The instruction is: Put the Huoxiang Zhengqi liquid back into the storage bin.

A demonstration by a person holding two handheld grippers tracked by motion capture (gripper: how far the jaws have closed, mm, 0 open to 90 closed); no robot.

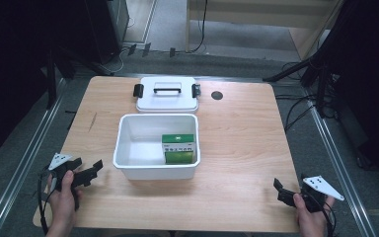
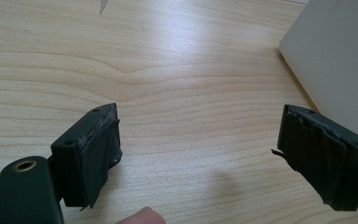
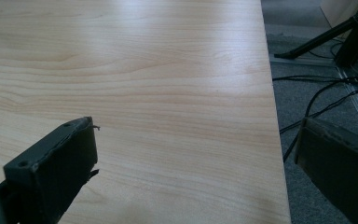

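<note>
Wooden table (image 1: pixel 242 138), light grain. White open bin (image 1: pixel 156 146) sits at its middle; use it as landmark. Inside the bin, toward its right near corner, a green box (image 1: pixel 178 148) with a white label strip, leaning against the right wall. Rest of the bin floor bare white.

Behind the bin, touching or just apart from its far rim (can't tell), the white lid (image 1: pixel 167 94) lies flat, black handle on top, black latch clips at both ends. Right of the lid, a small dark round grommet (image 1: pixel 217 95) in the table top.

Left hand-held gripper (image 1: pixel 86 173) is left of the bin, near its near-left corner, low over the table, held by the person's left hand (image 1: pixel 65 195); grey three-cornered plate on top. Jaws spread wide, nothing between them. In the left gripper view the left hand-held gripper (image 2: pixel 198 154) shows bare wood between the jaws and the bin's white outer wall (image 2: pixel 335 60) at upper right, just beyond the right jaw.

Right hand-held gripper (image 1: pixel 284 191) is well right of the bin, near the table's near-right corner, held by the right hand (image 1: pixel 310 217). Jaws also spread, empty. In the right gripper view the right hand-held gripper (image 3: pixel 196 154) straddles the table's right edge: left jaw over wood, right jaw over grey floor (image 3: pixel 317 88) with black cables and a stand leg.
</note>
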